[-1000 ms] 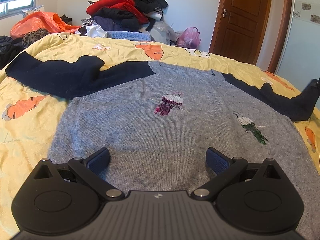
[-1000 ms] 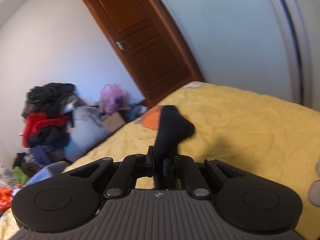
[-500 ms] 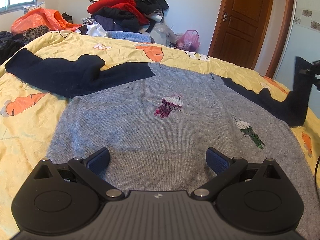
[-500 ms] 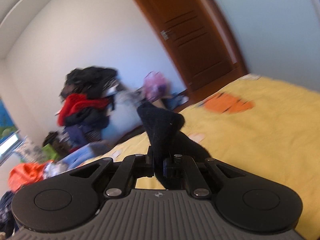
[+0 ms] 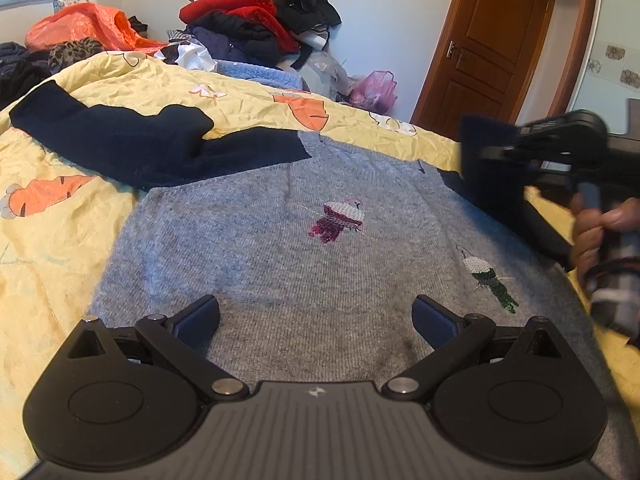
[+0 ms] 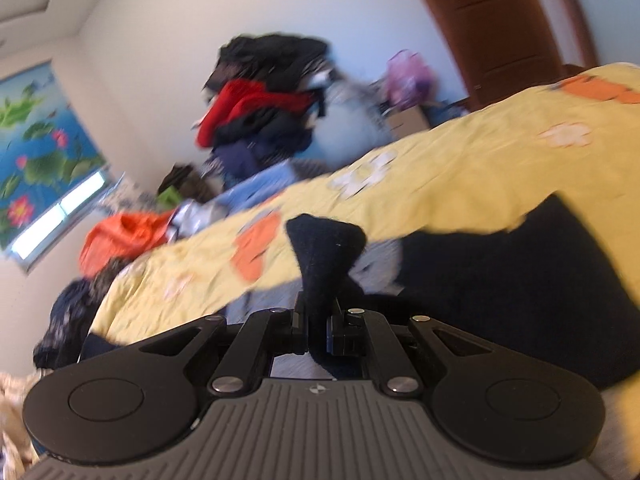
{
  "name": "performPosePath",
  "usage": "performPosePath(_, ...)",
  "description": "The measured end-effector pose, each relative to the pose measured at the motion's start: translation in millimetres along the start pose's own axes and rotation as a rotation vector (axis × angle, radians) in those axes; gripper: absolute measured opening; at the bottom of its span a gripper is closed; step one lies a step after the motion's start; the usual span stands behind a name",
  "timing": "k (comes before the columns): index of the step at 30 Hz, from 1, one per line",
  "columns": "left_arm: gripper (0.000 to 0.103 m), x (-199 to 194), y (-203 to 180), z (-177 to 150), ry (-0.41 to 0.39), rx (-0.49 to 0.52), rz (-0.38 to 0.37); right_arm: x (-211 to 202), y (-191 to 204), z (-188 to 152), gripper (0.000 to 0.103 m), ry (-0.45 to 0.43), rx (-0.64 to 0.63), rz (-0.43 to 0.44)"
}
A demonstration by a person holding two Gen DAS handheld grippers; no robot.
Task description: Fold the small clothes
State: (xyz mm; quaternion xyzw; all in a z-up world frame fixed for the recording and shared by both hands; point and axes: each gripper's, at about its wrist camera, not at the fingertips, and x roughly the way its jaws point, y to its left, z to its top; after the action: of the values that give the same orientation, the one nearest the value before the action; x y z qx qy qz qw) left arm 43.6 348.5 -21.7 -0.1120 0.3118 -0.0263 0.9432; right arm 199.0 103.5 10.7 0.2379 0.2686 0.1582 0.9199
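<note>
A grey knit sweater [image 5: 280, 248] with dark navy sleeves lies flat on the yellow bed cover [image 5: 52, 240]. Its left sleeve [image 5: 132, 140] is spread out at the far left. My left gripper [image 5: 316, 316] hovers open over the sweater's lower hem, with nothing between its fingers. My right gripper [image 6: 318, 320] is shut on the cuff of the right sleeve [image 6: 324, 248] and holds it lifted above the bed. In the left wrist view the right gripper [image 5: 492, 152] comes in from the right with the sleeve [image 5: 480, 160], held by a person's hand [image 5: 592, 232].
A heap of red, black and navy clothes [image 5: 256, 20] and an orange bag [image 5: 88, 28] sit beyond the bed's far edge. A pink bag [image 5: 376, 88] and a brown wooden door [image 5: 492, 48] stand at the back right.
My right gripper has carried the right sleeve up and leftward, in over the sweater's body. The left gripper has stayed open over the hem.
</note>
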Motion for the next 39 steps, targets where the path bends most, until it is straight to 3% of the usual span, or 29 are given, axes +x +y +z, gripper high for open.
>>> performPosePath(8, 0.103, -1.5, 4.1, -0.2, -0.007, -0.024, -0.018, 29.9, 19.9, -29.8, 0.017, 0.098, -0.038, -0.011)
performPosePath(13, 0.103, -1.6, 5.1, 0.3, -0.008, -0.028, -0.022, 35.9, 13.1, -34.8, 0.028, 0.126, -0.017, -0.031)
performPosePath(18, 0.103, -1.0, 3.8, 0.1, -0.007, -0.02, -0.016, 32.8, 12.2, -41.0, 0.033, 0.139, 0.001, -0.017)
performPosePath(23, 0.103, 0.0, 0.1, -0.1, 0.0, 0.005, -0.002, -17.8, -4.5, -41.5, 0.064, 0.097, 0.121, 0.069)
performPosePath(26, 0.103, 1.2, -2.8, -0.6, 0.006, 0.022, 0.01, -57.8, -28.7, -51.4, 0.063, 0.072, 0.208, 0.096)
performPosePath(31, 0.103, 0.4, -8.2, 4.0, 0.039, 0.058, 0.026, -99.8, -71.4, -72.6, 0.061, 0.073, 0.228, 0.009)
performPosePath(35, 0.103, -3.6, -15.1, 32.6, 0.031, 0.041, -0.03, -109.6, -81.5, -75.1, 0.063, 0.06, 0.179, 0.013)
performPosePath(39, 0.103, 20.6, -21.1, 73.4, 0.09, -0.062, -0.182, -112.3, -77.2, -86.1, 0.068, 0.02, 0.109, 0.027)
